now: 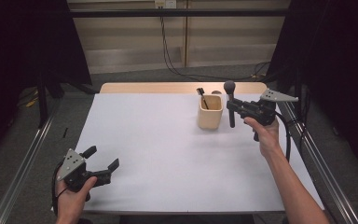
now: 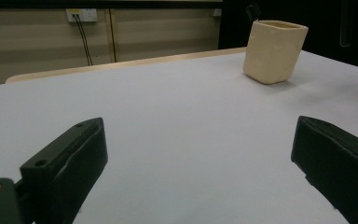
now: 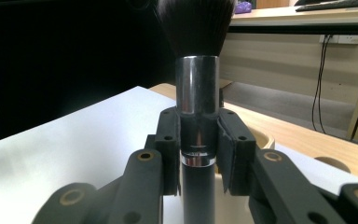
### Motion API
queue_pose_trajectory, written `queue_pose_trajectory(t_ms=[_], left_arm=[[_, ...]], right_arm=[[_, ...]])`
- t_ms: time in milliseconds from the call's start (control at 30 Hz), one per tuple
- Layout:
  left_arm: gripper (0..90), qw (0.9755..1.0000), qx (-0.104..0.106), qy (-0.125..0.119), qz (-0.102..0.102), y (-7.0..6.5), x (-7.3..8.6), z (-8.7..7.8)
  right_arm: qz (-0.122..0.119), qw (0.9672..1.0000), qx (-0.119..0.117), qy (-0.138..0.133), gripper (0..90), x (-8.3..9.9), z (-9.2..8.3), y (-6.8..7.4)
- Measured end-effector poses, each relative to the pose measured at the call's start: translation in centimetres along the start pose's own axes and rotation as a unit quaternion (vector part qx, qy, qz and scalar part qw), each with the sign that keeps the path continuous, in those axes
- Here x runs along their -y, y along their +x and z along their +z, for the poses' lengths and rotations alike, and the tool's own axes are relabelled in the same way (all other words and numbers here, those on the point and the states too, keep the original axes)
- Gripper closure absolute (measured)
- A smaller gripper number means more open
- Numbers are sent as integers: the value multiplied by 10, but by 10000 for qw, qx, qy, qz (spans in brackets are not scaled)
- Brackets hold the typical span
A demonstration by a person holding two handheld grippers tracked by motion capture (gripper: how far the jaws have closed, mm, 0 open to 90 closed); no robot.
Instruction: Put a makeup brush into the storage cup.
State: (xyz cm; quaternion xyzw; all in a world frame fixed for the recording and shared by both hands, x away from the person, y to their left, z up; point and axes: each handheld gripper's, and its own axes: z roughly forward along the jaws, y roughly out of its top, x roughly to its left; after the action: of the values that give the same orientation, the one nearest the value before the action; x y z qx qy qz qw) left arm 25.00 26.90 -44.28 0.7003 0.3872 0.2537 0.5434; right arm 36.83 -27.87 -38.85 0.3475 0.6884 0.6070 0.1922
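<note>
The makeup brush (image 1: 230, 100) stands upright, bristles up, just right of the beige cup (image 1: 210, 112), grasped at its metal ferrule by the right claw (image 1: 233, 108). The left claw (image 1: 103, 159) hovers released over the near-left bench (image 1: 168, 154).

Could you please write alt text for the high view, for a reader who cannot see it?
The right gripper holds a makeup brush upright, bristles up, beside a cream cup on a white table. The left gripper rests open near the table's front left corner.
</note>
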Motion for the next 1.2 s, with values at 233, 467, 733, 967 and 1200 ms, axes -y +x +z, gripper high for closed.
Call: queue_pose_trajectory(t_ms=[233, 467, 733, 967, 1200], left_arm=[[35, 10000, 8, 1, -8, 0, 0, 0], [35, 10000, 1, 11, -10, 1, 0, 0], [35, 10000, 32, 5, -11, 0, 0, 0], [35, 10000, 37, -9, -22, 0, 0, 0], [35, 10000, 50, -15, 9, -1, -1, -1]], right_arm=[[-86, 10000, 12, 9, 724, -11, 6, 1], [-129, 9999, -20, -67, 724, -24, 15, 3], [-115, 9998, 10, -148, 724, -34, 25, 4], [-141, 9997, 84, -195, 724, -44, 29, 1], [-129, 9995, 175, -235, 724, -52, 36, -3]])
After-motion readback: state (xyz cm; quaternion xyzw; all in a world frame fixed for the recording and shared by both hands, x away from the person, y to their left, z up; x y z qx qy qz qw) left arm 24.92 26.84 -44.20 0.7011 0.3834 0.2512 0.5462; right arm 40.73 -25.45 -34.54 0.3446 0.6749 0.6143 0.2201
